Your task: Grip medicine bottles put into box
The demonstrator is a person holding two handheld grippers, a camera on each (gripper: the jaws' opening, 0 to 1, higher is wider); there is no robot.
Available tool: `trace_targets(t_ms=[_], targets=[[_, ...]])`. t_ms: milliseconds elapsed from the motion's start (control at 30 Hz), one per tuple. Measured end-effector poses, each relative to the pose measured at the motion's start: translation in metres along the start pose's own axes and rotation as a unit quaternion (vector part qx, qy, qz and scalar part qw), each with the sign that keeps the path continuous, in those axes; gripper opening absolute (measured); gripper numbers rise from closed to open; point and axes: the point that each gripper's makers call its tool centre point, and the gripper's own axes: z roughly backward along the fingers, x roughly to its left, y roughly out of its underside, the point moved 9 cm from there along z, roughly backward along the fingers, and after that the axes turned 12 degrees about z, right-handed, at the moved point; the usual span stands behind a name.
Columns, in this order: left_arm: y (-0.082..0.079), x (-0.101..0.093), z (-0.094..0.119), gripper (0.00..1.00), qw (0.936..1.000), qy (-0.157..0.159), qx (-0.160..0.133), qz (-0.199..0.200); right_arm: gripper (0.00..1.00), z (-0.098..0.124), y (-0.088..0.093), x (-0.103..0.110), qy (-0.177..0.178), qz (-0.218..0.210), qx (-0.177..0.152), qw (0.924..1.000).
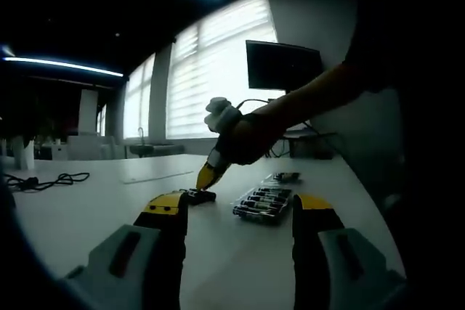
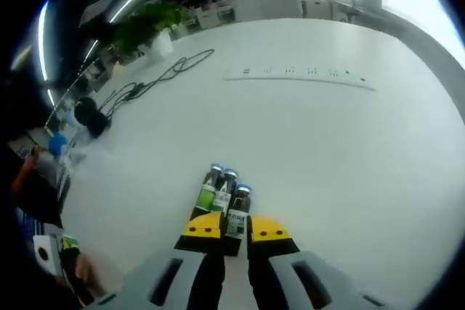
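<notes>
Medicine bottles (image 2: 224,197), three small dark ones with silver caps and green-and-white labels, lay side by side on the white table (image 2: 349,150), directly at the tips of the right gripper (image 2: 232,229). In the right gripper view its yellow-tipped fingers (image 2: 201,227) stood only narrowly apart, and the rightmost bottle (image 2: 238,212) lay in the slot between them, its lower end between the tips and its cap pointing away. Whether the pads actually pressed on it could not be told. The other two bottles lay just to the left of that finger and touching one another.

In the left gripper view the left gripper (image 1: 238,212) hung above the table with its fingers (image 1: 166,212) spread wide and nothing between them. Beyond and between its tips lay the box (image 1: 265,205), a shallow clear tray with a row of dark bottles lying in it. Just left of the box the right gripper (image 1: 206,178) showed from the outside, held in a person's hand (image 1: 243,139), its yellow tips angled down onto the small dark bottles (image 1: 201,195) on the table.

Farther ahead of the right fingers a long white power strip (image 2: 298,74) lay across the table, and a black cable (image 2: 156,78) trailed off to the left of it.
</notes>
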Motion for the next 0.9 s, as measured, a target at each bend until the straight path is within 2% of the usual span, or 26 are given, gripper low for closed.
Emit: trace_targets(t_ms=[33, 533, 800, 900], targets=[[0.000, 0.000, 0.000, 0.50, 1.0000, 0.000, 0.000, 0.000, 0.08, -0.001, 0.001, -0.002, 0.005, 0.005, 0.008, 0.9999], [0.000, 0.000, -0.001, 0.50, 1.0000, -0.002, 0.000, 0.000, 0.08, -0.001, 0.010, -0.009, 0.014, 0.011, 0.014, 0.9998], [0.001, 0.000, -0.001, 0.50, 1.0000, -0.003, 0.003, -0.004, 0.07, 0.004, 0.015, -0.013, 0.018, 0.008, 0.014, 0.9997], [0.001, 0.000, -0.001, 0.50, 1.0000, -0.004, 0.004, -0.005, 0.07, 0.008, 0.014, -0.014, 0.013, -0.002, 0.004, 0.9999]])
